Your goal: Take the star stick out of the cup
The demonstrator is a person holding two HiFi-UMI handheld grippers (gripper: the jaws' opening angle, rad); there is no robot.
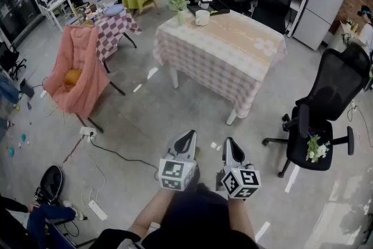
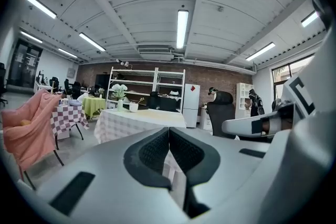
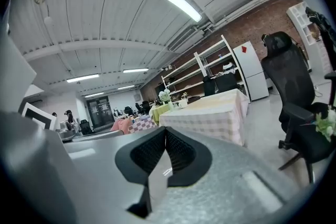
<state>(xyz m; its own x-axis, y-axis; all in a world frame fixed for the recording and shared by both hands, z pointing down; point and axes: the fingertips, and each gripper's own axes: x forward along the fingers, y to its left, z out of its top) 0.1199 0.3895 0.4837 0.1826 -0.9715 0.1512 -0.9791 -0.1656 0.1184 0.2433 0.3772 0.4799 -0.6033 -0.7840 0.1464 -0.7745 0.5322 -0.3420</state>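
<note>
Stick sits in cup, tiny from here. Cup is at far edge of counter, next to flowers. Task looks unstarted: stick not out, so approach, grab & lift all left. Left gripper & right gripper hang over floor, well short of counter. Both sets of fingers clenched, empty.

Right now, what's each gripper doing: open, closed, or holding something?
Left gripper: closed, nothing between its jaws.
Right gripper: closed, nothing between its jaws.
</note>
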